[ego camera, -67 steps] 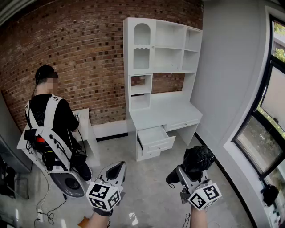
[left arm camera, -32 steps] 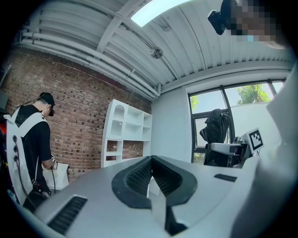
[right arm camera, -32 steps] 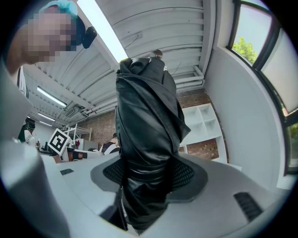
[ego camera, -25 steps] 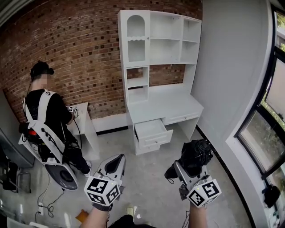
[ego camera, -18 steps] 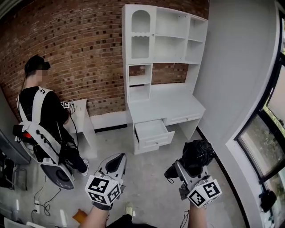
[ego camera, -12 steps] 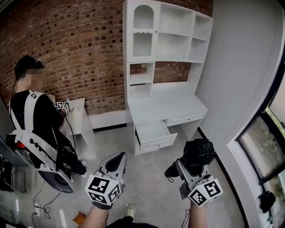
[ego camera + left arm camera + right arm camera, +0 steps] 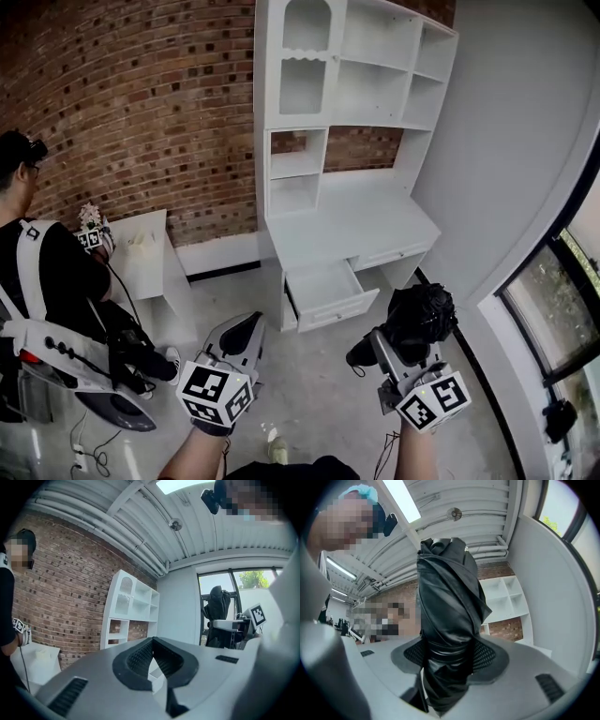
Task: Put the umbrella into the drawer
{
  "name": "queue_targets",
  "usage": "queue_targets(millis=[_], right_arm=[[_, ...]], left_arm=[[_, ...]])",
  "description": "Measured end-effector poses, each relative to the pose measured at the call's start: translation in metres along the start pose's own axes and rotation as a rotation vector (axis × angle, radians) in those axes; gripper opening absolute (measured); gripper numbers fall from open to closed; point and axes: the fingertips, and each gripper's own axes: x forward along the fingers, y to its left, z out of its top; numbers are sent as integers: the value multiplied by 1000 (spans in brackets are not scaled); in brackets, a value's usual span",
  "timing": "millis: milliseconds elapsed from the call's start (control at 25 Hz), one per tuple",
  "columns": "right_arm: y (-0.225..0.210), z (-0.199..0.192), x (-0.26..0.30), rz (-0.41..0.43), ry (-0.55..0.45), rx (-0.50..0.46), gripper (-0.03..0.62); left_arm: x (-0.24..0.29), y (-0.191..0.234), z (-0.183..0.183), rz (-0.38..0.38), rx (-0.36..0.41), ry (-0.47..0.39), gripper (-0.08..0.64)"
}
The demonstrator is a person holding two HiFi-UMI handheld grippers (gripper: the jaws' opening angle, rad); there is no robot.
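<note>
A folded black umbrella (image 7: 415, 323) (image 7: 447, 620) stands upright in my right gripper (image 7: 398, 354), whose jaws are shut on its lower part (image 7: 449, 660). My left gripper (image 7: 239, 336) (image 7: 152, 660) is shut and holds nothing; it hangs at the lower left, over the floor. Ahead stands a white desk with a hutch (image 7: 352, 220). Its left drawer (image 7: 328, 289) is pulled out and looks empty. Both grippers are well short of the drawer, above the grey floor.
A person in black with a white harness (image 7: 47, 291) stands at the left by a small white table (image 7: 150, 262). A brick wall (image 7: 141, 103) runs behind. A grey wall and a window (image 7: 562, 309) close the right side.
The view has closed in on the desk and swung a little right; the person at the left has slid toward the edge of the frame. Both grippers keep their hold and pose.
</note>
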Motion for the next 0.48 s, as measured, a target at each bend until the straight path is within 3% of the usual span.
queue_targets(millis=[480], right_arm=[[-33,-13,60,15,24,27,230]], left_arm=[[58,31,-6,4,-11,27,6]])
